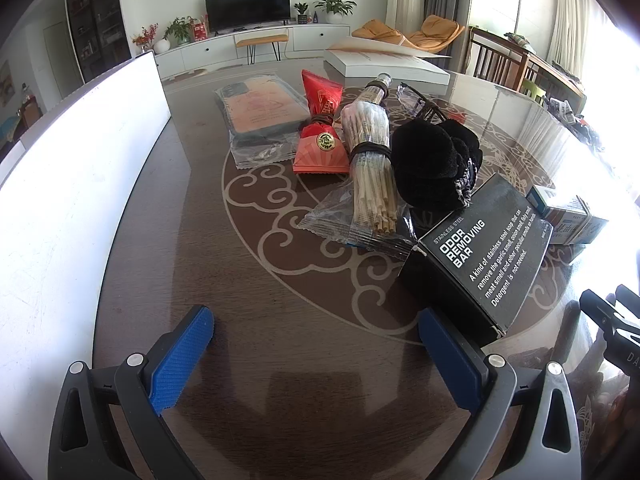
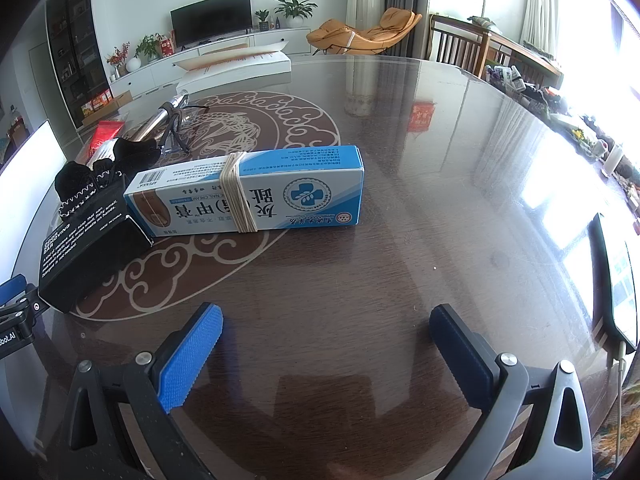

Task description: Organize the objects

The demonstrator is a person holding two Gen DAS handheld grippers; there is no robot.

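With both my jaws apart and empty, I judge the blue box point(image 2: 248, 192) light and stiff, best pinched across its long sides.

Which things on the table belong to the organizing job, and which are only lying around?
For the job: black box, blue box, stick bundle, red packet, black cloth.

Lying around: television, orange chair, plants.
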